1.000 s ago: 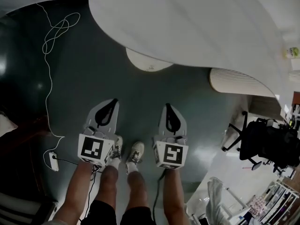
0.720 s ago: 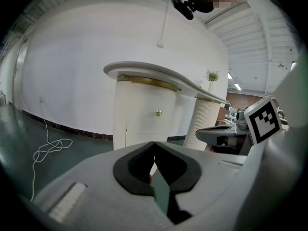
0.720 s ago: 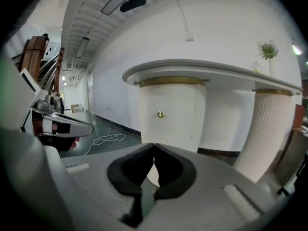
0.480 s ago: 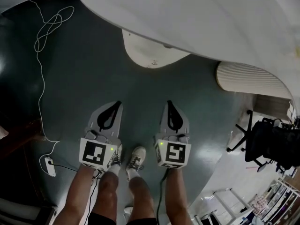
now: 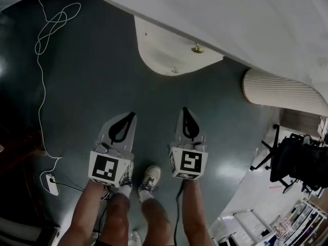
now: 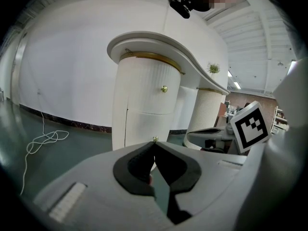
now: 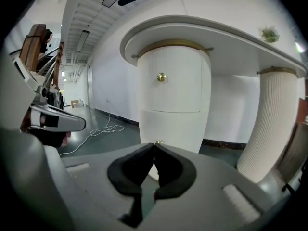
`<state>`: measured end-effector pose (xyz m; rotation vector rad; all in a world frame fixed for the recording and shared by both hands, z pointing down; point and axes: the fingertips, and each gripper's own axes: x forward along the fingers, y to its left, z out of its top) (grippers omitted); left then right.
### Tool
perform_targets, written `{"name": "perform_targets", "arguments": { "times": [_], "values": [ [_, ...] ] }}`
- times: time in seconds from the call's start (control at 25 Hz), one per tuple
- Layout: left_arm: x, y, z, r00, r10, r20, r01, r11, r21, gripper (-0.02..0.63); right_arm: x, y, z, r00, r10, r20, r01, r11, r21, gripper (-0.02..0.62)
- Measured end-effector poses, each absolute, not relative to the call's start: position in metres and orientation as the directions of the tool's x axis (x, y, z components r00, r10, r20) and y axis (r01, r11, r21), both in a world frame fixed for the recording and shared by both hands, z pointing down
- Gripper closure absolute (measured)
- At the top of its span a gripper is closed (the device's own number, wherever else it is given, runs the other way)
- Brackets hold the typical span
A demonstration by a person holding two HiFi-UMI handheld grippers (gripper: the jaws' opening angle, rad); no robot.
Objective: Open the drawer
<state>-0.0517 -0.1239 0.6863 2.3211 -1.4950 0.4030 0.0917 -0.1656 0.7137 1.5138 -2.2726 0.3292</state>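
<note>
A white rounded pedestal cabinet [image 5: 169,45] stands under the curved white desk top [image 5: 230,14]. Its upper drawer front carries a brass knob [image 5: 197,48] [image 6: 164,88] [image 7: 160,77]. A second brass knob [image 5: 175,70] [image 6: 155,139] [image 7: 158,142] sits lower down. My left gripper [image 5: 130,115] [image 6: 154,145] and right gripper [image 5: 185,110] [image 7: 154,146] hang side by side over the dark floor, well short of the cabinet and pointing at it. Both are shut with nothing between the jaws. In each gripper view the lower knob shows just above the jaw tips.
A white cable [image 5: 48,29] loops over the floor at the left and runs to a plug block [image 5: 49,183]. A ribbed white column [image 5: 282,88] holds up the desk at the right. A black office chair [image 5: 297,160] stands further right. The person's shoes [image 5: 148,177] are below the grippers.
Both grippers have sunk lower. In the head view the cabinet has come further out from under the desk top, and both brass knobs now show.
</note>
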Motion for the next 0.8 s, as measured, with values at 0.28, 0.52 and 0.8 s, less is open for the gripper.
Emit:
{"name": "perform_targets", "arguments": {
  "times": [0.28,0.52,0.8],
  "values": [
    [-0.058,-0.13,0.698,0.397,-0.827,0.397,-0.917,-0.373,0.141,0.595,0.076,-0.214,0.737,-0.332,-0.826,0.456,-0.923,0.383,0.023,0.589],
    [-0.061,-0.141,0.699,0.395,-0.815,0.425,-0.918,-0.37,0.143,0.596,0.067,-0.244,0.763,-0.334,-0.801,0.497,-0.922,0.387,0.005,0.499],
    [-0.072,-0.14,0.707,0.374,-0.815,0.442,-0.926,-0.35,0.138,0.595,0.061,-0.261,0.788,-0.347,-0.767,0.539,-0.921,0.388,-0.041,0.437]
  ]
}}
